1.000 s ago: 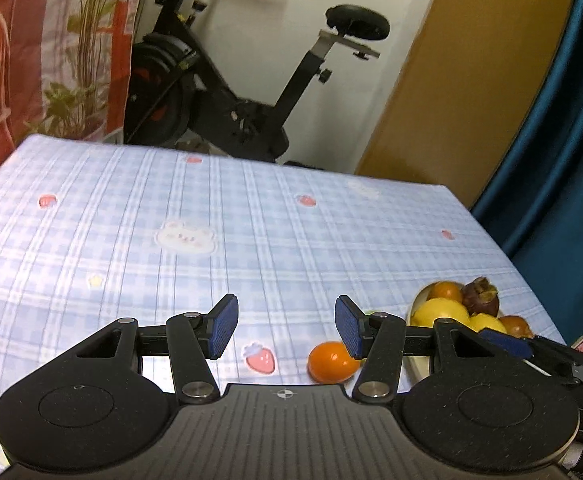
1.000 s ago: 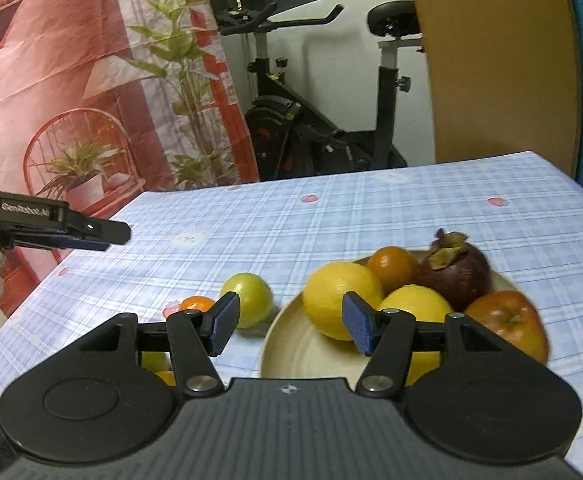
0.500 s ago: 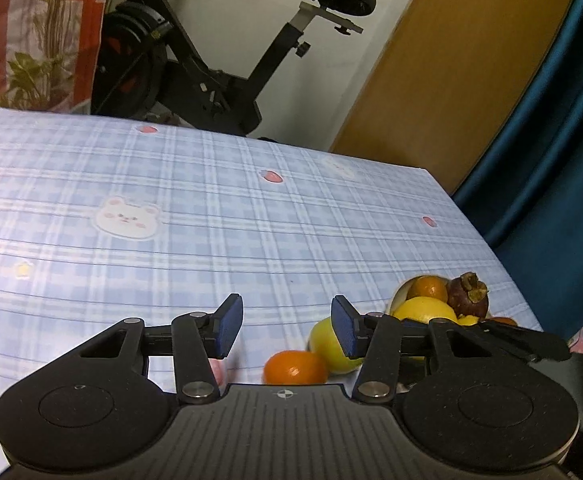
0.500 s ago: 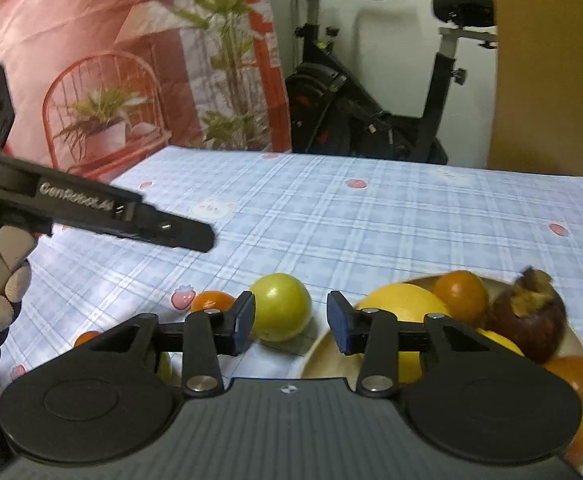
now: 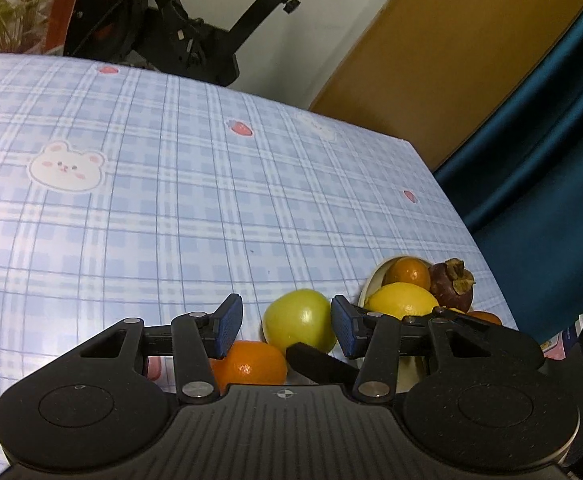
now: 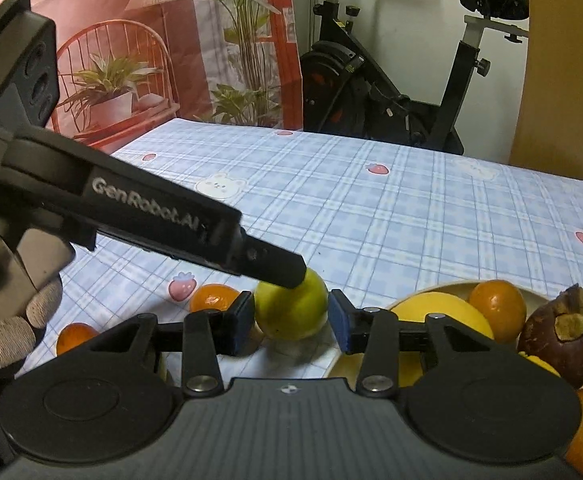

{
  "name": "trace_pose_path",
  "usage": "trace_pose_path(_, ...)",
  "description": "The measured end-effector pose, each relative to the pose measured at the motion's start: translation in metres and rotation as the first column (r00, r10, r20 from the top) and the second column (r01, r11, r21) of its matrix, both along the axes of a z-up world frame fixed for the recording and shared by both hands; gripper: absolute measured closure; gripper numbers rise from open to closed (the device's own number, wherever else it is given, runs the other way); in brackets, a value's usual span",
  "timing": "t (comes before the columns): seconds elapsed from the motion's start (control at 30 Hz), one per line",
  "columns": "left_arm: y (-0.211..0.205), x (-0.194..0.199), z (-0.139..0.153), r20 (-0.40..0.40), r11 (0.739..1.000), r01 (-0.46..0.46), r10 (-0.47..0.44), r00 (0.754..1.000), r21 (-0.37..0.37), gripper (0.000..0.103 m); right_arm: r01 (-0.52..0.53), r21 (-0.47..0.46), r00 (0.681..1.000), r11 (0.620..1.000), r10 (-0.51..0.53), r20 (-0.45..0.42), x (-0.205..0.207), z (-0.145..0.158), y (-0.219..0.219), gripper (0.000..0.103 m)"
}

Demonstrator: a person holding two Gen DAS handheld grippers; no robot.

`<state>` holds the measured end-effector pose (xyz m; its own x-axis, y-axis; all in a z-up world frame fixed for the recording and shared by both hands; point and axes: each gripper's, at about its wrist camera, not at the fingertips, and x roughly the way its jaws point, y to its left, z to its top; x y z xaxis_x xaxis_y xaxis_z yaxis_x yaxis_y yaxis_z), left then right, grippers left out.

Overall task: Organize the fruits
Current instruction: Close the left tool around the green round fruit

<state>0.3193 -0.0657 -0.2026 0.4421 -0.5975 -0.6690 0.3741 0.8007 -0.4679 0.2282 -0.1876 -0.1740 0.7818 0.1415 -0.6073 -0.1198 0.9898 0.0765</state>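
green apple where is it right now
The green apple sits on the tablecloth between the right gripper's open fingers, just left of the fruit plate, with a small orange on its other side.

Around the green fruit (image 6: pixel 291 306) room is tight. The right gripper (image 6: pixel 289 322) has its blue pads spread to either side of it, narrow gaps at 3 and 9 o'clock. The left gripper's finger (image 6: pixel 195 222) crosses over the fruit from 10 o'clock, blocking a descent from above. At 9 o'clock a small orange (image 6: pixel 213 298) sits just beside it; another orange (image 6: pixel 76 336) lies further out at 8. At 3 o'clock the plate (image 6: pixel 451 286), heaped with fruit, closes that side. Toward 12 o'clock the checked tablecloth (image 5: pixel 171 208) lies open to the far edge.
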Motion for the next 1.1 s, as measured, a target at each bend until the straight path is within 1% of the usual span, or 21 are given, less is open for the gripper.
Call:
trace_pose_path(0.23,0.001,0.003,-0.006,-0.013,1.000,-0.002,0.001,1.000,-0.024,0.052,-0.007,-0.009,1.000,1.000,0.007,0.007,0.004,0.000,0.001,0.058)
trace_pose_path(0.4,-0.005,0.003,-0.011,-0.017,1.000,0.025,-0.025,1.000,-0.018,0.052,-0.014,-0.020,1.000,1.000,0.015,0.011,0.009,0.000,0.002,0.058)
trace_pose_path(0.5,-0.007,0.006,-0.016,-0.019,1.000,0.017,-0.017,1.000,-0.020,0.051,-0.022,-0.035,1.000,0.999,0.023,0.012,0.010,0.000,0.004,0.058)
trace_pose_path(0.57,-0.005,0.008,-0.018,-0.023,0.999,0.017,-0.018,1.000,-0.035,0.051,-0.027,-0.046,1.000,0.999,0.027,0.012,0.011,0.000,0.004,0.058)
trace_pose_path(0.6,-0.002,0.008,-0.019,-0.023,0.999,0.017,-0.018,1.000,-0.042,0.051,-0.027,-0.047,1.000,0.999,0.027,0.010,0.012,0.000,0.004,0.057)
trace_pose_path(0.63,-0.001,0.009,-0.019,-0.022,0.999,0.015,-0.016,1.000,-0.046,0.051,-0.022,-0.046,1.000,0.999,0.022,0.008,0.013,-0.001,0.004,0.052)
trace_pose_path(0.73,0.004,0.012,-0.020,-0.027,0.998,0.003,-0.004,1.000,-0.062,0.051,-0.019,-0.051,1.000,0.999,0.019,0.008,0.017,-0.001,0.003,0.050)
trace_pose_path(0.87,0.017,0.016,-0.022,-0.043,0.995,-0.028,0.024,0.999,-0.097,0.051,-0.024,-0.041,1.000,0.999,0.024,-0.004,0.023,-0.002,0.005,0.050)
trace_pose_path(1.1,0.034,0.014,-0.019,-0.039,0.990,-0.068,0.064,0.997,-0.120,0.051,-0.021,-0.031,1.000,0.999,0.021,-0.019,0.030,-0.004,0.009,0.050)
